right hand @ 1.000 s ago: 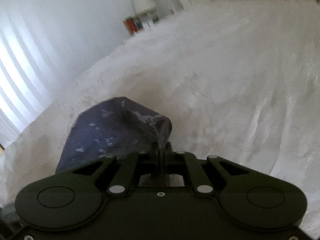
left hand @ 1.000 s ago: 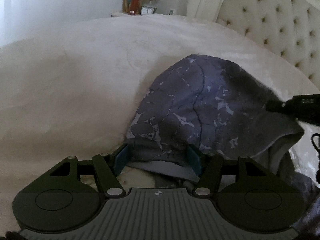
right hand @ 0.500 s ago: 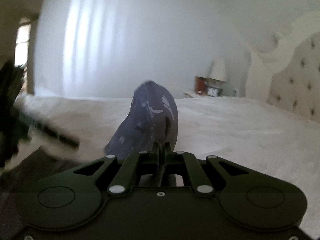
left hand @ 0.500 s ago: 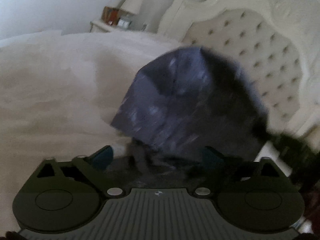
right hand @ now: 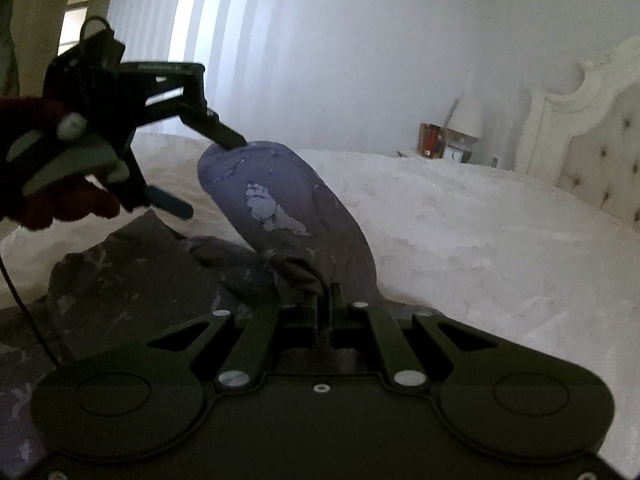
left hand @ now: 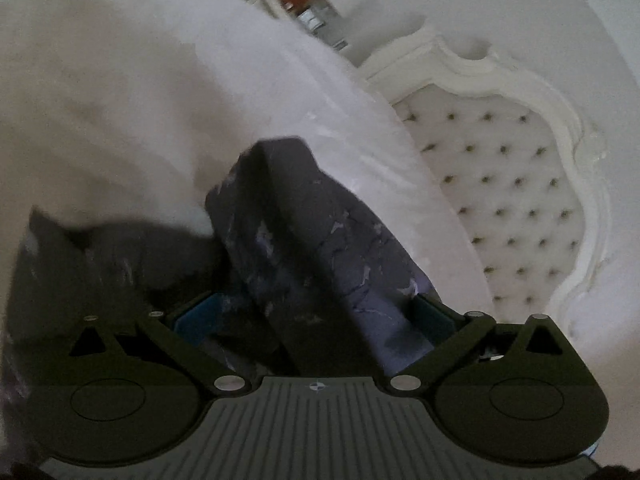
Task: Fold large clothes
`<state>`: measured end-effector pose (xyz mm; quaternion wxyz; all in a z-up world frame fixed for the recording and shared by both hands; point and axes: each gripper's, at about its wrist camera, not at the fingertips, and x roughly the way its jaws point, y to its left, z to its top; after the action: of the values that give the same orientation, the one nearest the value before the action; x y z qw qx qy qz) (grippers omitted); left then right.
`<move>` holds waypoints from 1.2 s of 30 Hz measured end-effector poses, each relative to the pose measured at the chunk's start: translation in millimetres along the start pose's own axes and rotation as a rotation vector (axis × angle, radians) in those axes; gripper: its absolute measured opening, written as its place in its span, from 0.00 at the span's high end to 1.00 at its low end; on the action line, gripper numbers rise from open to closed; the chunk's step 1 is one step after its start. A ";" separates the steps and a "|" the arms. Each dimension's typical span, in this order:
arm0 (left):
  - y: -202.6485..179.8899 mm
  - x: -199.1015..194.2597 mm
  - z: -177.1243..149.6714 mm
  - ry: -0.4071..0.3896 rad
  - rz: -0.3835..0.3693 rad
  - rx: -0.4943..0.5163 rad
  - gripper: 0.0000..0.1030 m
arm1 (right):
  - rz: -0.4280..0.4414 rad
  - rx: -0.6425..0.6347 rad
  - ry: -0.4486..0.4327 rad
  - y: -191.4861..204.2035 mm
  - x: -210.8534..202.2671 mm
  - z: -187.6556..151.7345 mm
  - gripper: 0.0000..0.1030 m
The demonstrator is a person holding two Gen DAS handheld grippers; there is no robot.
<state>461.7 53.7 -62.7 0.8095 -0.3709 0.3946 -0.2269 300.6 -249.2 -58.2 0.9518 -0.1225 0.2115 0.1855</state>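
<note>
A dark blue-grey garment (left hand: 320, 248) with pale cracked print lies partly lifted over the white bed. In the left wrist view it drapes between my left gripper's (left hand: 314, 318) wide-open blue-padded fingers, which do not clamp it. My right gripper (right hand: 325, 300) is shut on a bunched edge of the garment (right hand: 280, 216) and holds it raised. In the right wrist view the left gripper (right hand: 212, 176) shows open at upper left, one finger touching the top of the raised fold.
A white fluffy bedspread (right hand: 480, 220) covers the bed. A tufted cream headboard (left hand: 508, 200) stands at the right. A nightstand with a lamp (right hand: 464, 116) and small items is beyond the bed. Pale curtains (right hand: 240, 40) hang behind.
The right gripper has lifted the garment's edge off the bed and swung round. The left gripper has tilted and risen, staying open, with the cloth now hanging between its fingers.
</note>
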 end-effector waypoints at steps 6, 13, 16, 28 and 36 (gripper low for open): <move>-15.4 0.6 9.4 -0.031 -0.051 0.002 0.03 | 0.009 -0.032 0.018 4.4 -6.6 -3.7 0.90; -58.9 19.3 16.8 0.036 -0.021 0.093 0.94 | 0.020 0.139 0.039 -17.3 -14.5 -2.9 0.57; -75.4 25.3 23.7 0.027 -0.026 0.089 0.94 | 0.057 0.309 0.037 -36.8 -31.4 -8.1 0.46; -83.2 8.7 3.0 -0.005 -0.074 0.050 0.94 | 0.182 0.244 0.148 -12.7 24.1 -10.6 0.49; -55.0 -0.7 -93.3 -0.009 0.012 0.287 0.89 | -0.231 0.153 0.161 -66.9 12.1 -8.8 0.46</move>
<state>381.9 -19.3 -58.1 0.8572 -0.2501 0.3568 -0.2746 334.8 -308.6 -61.0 0.9533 -0.0877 0.2850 0.0478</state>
